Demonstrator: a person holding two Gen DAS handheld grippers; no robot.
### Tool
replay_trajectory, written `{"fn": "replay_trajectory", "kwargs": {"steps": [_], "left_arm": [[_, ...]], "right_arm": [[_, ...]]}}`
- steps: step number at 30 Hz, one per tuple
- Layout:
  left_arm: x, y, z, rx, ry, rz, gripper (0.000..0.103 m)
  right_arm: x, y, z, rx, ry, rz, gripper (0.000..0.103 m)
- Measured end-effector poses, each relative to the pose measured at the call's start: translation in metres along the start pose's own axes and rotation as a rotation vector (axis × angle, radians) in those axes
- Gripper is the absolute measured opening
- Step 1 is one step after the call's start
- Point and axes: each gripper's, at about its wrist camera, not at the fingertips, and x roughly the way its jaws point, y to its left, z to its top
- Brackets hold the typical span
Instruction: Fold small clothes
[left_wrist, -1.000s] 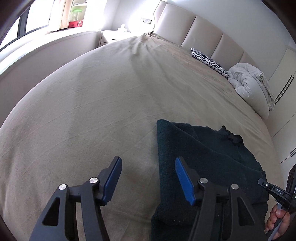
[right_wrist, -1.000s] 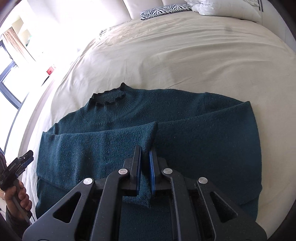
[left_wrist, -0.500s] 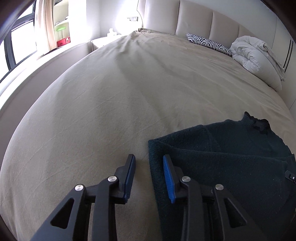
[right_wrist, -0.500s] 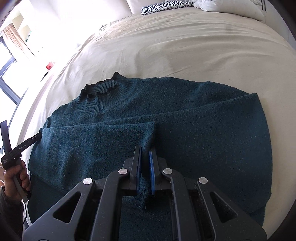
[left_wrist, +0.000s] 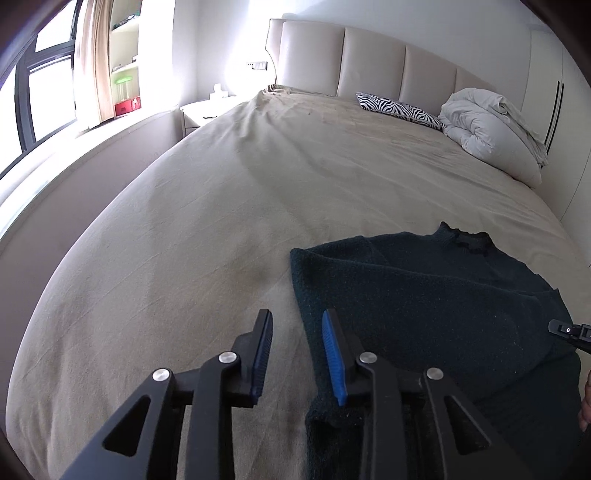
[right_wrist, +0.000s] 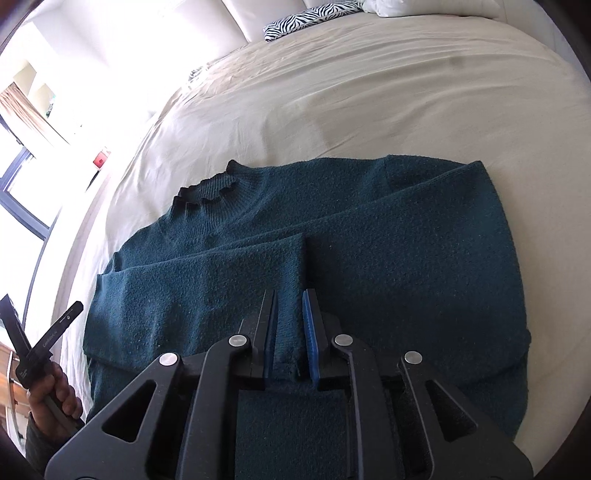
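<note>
A dark teal sweater (right_wrist: 406, 258) lies flat on the bed, collar toward the headboard, with both sleeves folded across its body. My right gripper (right_wrist: 290, 295) hovers low over its middle. Its jaws are opening, and the cuff of the left sleeve (right_wrist: 288, 332) lies between the pads. My left gripper (left_wrist: 295, 317) sits at the sweater's (left_wrist: 424, 295) left edge with its jaws partly open. That edge runs just inside the right pad and only sheet shows in the gap. A hand holds the left gripper's handle (right_wrist: 48, 339) at the right wrist view's left edge.
The beige bed sheet (left_wrist: 221, 221) stretches far to the left and toward the padded headboard (left_wrist: 369, 59). A zebra pillow (left_wrist: 399, 107) and a bunched white duvet (left_wrist: 487, 125) lie at the head. A nightstand (left_wrist: 207, 110) and a window ledge run along the left.
My left gripper's jaws narrowed a lot and it shifted along the sweater's left edge. My right gripper's jaws, shut on the sleeve cuff before, have parted slightly.
</note>
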Motion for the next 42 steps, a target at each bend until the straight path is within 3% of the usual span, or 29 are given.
{"fn": "replay_trajectory", "kwargs": {"steps": [2,4,8,9,11,15,16,18,20,21,22,24,27,33,39,42], "left_arm": [[0.01,-0.011,-0.011,0.076,0.038,0.051,0.031],[0.023,-0.012,-0.023,0.087,0.084,0.071,0.032],[0.029,-0.02,-0.032,0.15,0.063,0.117,0.033],[0.03,-0.021,-0.032,0.153,0.061,0.121,0.033],[0.03,-0.018,-0.032,0.139,0.06,0.111,0.033],[0.006,0.0,-0.033,0.042,0.037,0.05,0.032],[-0.005,0.007,-0.035,0.012,0.029,0.036,0.032],[-0.03,0.019,-0.044,-0.019,0.019,0.021,0.036],[-0.056,0.03,-0.058,-0.055,0.02,-0.02,0.053],[-0.068,0.035,-0.067,-0.071,0.022,-0.043,0.057],[-0.081,0.038,-0.077,-0.08,0.024,-0.055,0.062],[-0.104,0.04,-0.102,-0.084,0.034,-0.091,0.066],[-0.131,0.039,-0.139,-0.081,0.071,-0.133,0.068],[-0.159,0.038,-0.209,-0.142,0.22,-0.219,0.068],[-0.178,0.023,-0.236,-0.102,0.31,-0.295,0.067],[-0.177,0.02,-0.244,-0.087,0.34,-0.298,0.055]], "right_arm": [[0.005,0.008,-0.008,-0.029,0.025,-0.014,0.013],[0.013,0.015,-0.015,-0.082,0.035,-0.062,0.013],[0.014,0.006,-0.017,-0.107,-0.002,-0.142,0.009],[0.014,-0.002,-0.015,-0.082,-0.004,-0.128,0.008],[0.013,-0.014,-0.014,-0.059,-0.01,-0.136,0.0],[-0.001,-0.021,-0.017,-0.033,-0.025,-0.109,0.001],[-0.012,-0.021,-0.019,-0.014,-0.037,-0.099,0.008],[-0.042,-0.019,-0.026,-0.012,-0.1,-0.072,0.008],[-0.076,-0.014,-0.04,-0.046,-0.187,-0.055,0.014],[-0.093,-0.012,-0.048,-0.057,-0.219,-0.051,0.026],[-0.107,-0.012,-0.056,-0.06,-0.245,-0.04,0.047],[-0.134,-0.013,-0.078,-0.052,-0.299,-0.02,0.074],[-0.165,-0.014,-0.111,-0.084,-0.331,-0.003,0.075],[-0.199,-0.04,-0.168,-0.007,-0.225,0.083,0.075],[-0.22,-0.058,-0.213,-0.033,-0.184,0.057,0.074],[-0.228,-0.063,-0.226,-0.034,-0.17,0.063,0.074]]}}
